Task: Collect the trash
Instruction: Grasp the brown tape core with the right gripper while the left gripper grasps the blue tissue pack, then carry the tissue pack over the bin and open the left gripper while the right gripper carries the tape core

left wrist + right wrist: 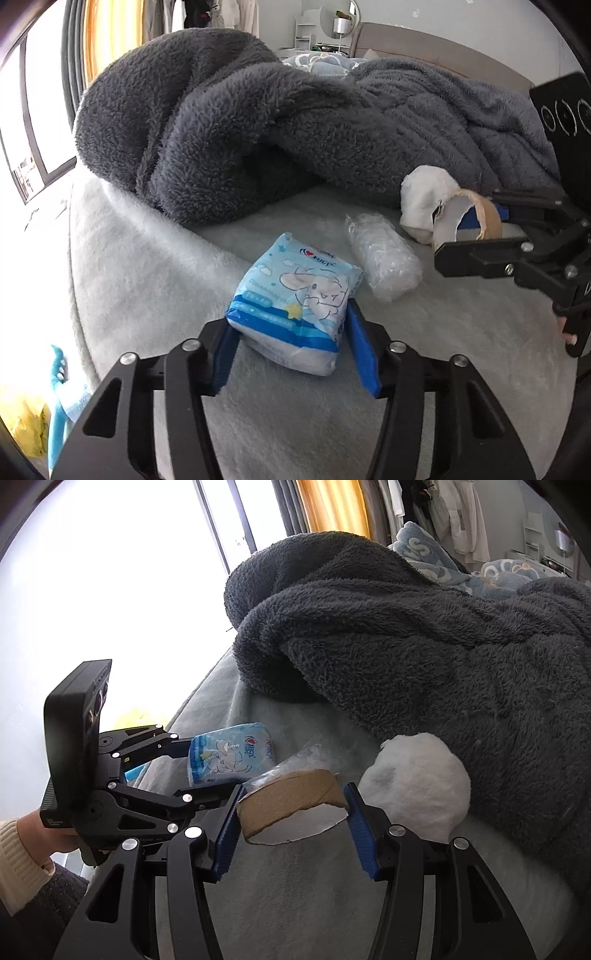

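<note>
My left gripper (pixel 291 325) is shut on a blue-and-white tissue pack (pixel 295 295) resting on the pale bed cover (pixel 147 280); the pack also shows in the right wrist view (pixel 229 757). My right gripper (pixel 291 812) is shut on a flattened cardboard tube (pixel 288 801), which also shows in the left wrist view (pixel 469 221). A crumpled clear plastic wrapper (pixel 384 254) lies between the two items. A white fluffy wad (pixel 417 775) lies just right of the tube, also visible in the left wrist view (pixel 424 192).
A big dark grey fleece blanket (pixel 229 122) is heaped behind the items. The bed's left edge drops off to the floor, where yellow and blue things (pixel 33 413) lie. A window (pixel 92 590) is at the left.
</note>
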### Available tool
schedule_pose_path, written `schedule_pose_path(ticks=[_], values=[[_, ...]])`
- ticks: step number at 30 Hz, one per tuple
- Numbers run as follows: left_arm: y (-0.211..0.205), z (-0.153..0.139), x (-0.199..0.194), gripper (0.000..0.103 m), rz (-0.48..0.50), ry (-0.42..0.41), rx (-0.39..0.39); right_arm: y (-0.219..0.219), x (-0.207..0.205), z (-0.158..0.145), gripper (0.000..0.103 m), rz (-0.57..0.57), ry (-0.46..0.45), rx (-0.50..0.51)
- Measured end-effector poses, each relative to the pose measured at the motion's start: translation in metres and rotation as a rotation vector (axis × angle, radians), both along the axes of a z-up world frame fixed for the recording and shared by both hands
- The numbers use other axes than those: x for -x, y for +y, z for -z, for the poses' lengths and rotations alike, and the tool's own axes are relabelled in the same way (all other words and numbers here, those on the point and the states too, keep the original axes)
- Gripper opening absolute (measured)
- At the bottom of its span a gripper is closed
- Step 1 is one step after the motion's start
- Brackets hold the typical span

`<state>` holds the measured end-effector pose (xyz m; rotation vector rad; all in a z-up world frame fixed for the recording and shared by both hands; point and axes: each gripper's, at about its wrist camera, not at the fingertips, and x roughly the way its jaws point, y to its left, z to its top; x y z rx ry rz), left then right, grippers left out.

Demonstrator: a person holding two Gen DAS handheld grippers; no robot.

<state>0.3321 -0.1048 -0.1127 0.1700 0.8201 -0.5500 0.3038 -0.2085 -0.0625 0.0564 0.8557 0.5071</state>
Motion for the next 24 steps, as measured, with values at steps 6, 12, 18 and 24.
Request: schedule_pose_path(ticks=[6, 12, 18, 24], values=[[0.007, -0.008, 0.011, 0.054, -0.031, -0.001, 0.019, 0.009, 0.011, -0.006, 0.054, 0.017, -0.009, -0.001], [0.025, -0.018, 0.032, 0.054, -0.089, 0.005, 0.044, 0.016, 0.028, -0.01, 0.054, 0.044, -0.006, -0.008], [0.047, -0.027, 0.057, 0.055, -0.148, 0.01, 0.066, 0.03, 0.053, -0.015, 0.054, 0.058, -0.016, -0.022], [0.06, -0.032, 0.081, 0.055, -0.166, -0.015, 0.047, 0.051, 0.076, -0.019, 0.054, 0.052, -0.024, -0.05]])
